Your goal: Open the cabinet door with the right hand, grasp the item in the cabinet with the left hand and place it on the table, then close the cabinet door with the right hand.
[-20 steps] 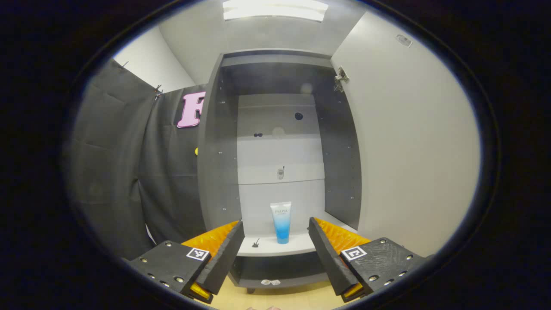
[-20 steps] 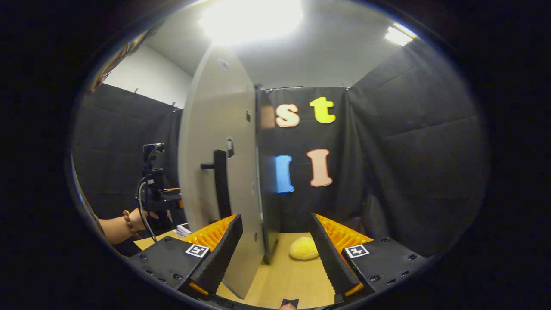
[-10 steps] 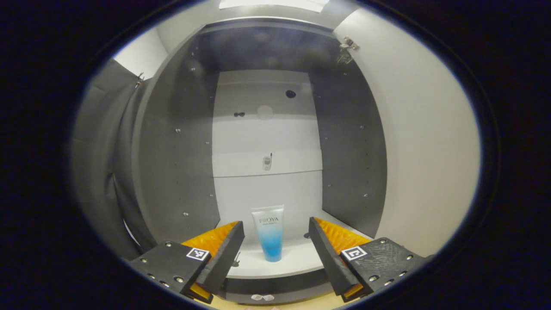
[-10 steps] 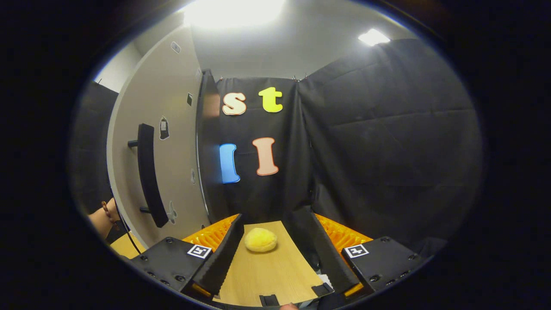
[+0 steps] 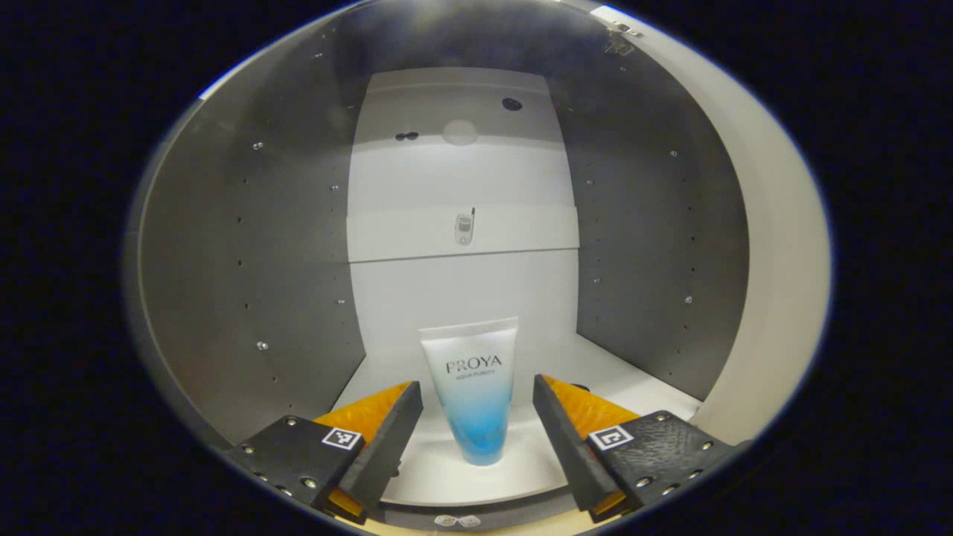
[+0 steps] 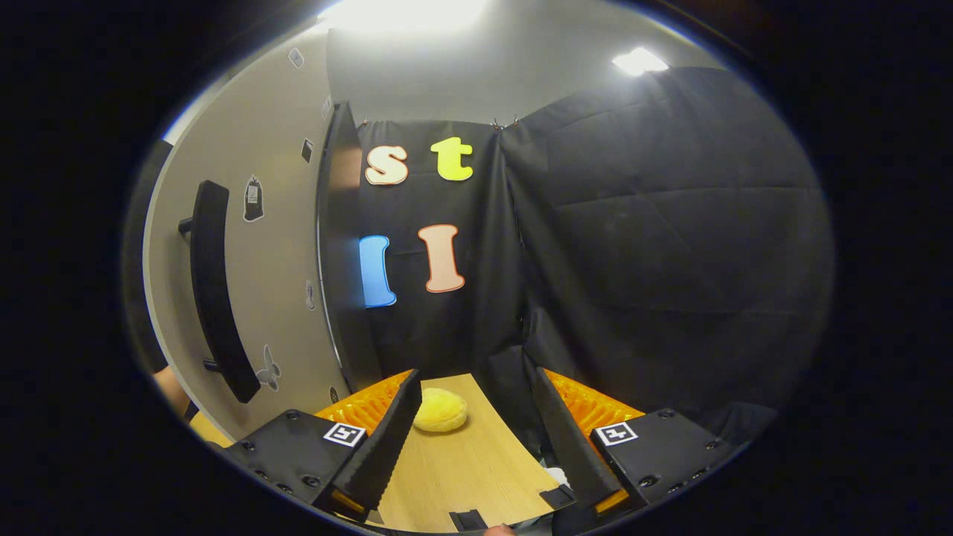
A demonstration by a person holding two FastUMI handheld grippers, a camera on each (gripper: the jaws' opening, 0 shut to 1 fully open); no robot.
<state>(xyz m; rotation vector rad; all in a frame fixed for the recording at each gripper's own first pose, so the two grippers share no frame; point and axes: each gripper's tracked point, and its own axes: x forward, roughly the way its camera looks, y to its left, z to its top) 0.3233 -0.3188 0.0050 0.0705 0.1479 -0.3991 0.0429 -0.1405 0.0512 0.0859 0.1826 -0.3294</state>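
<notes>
Your left tongs are spread wide, framing the tube without touching it. The tube stands upright on its cap end on the cabinet shelf: soft matte plastic, flat-crimped top, so pinch its mid-body. Your right tongs hang released over the woodgrain table, beside the open cabinet door and its bar handle.

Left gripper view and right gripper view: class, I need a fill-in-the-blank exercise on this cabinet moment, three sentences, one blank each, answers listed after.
1. The tube stands ____ on the cabinet shelf.
2. The left gripper has its jaws ____, one on each side of the tube, not touching it.
3. In the right gripper view, the round yellow object lies on the wooden ____.

Answers: upright; open; table
</notes>
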